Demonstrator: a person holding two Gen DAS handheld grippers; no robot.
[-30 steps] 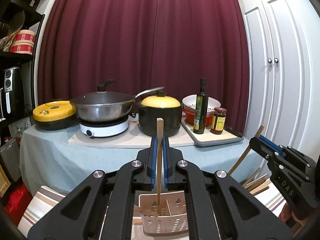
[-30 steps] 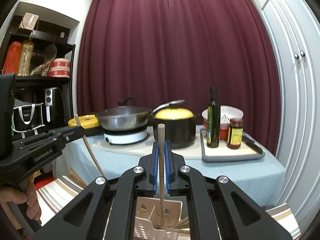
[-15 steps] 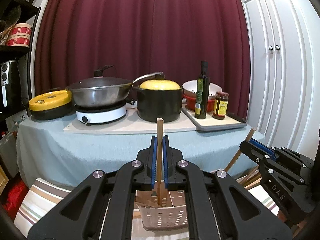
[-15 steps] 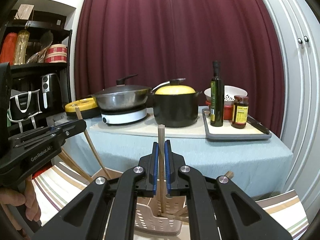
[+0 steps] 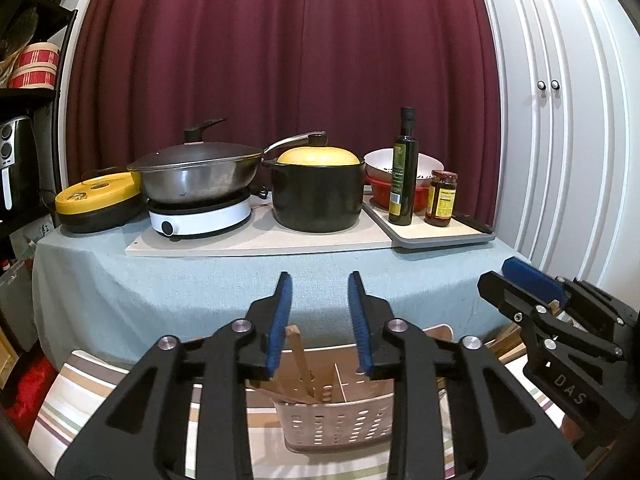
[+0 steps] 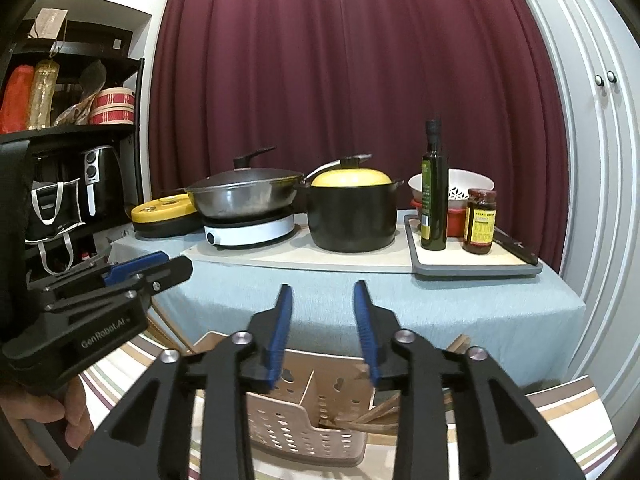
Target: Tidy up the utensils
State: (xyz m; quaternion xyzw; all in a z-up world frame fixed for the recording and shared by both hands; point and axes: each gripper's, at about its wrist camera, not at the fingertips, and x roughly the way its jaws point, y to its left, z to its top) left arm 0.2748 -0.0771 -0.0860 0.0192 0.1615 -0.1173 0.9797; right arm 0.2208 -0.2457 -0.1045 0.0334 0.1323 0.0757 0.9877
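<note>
Both grippers, left (image 5: 320, 320) and right (image 6: 323, 328), have just let go: jaws that pinched a chopstick each now stand wide apart, empty. The chopsticks (image 5: 301, 364) lean inside the basket (image 5: 336, 424) below, so this pair looks sorted

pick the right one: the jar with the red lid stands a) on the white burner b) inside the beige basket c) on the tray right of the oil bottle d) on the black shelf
c: the jar stands on the tray, just right of the oil bottle.
</note>
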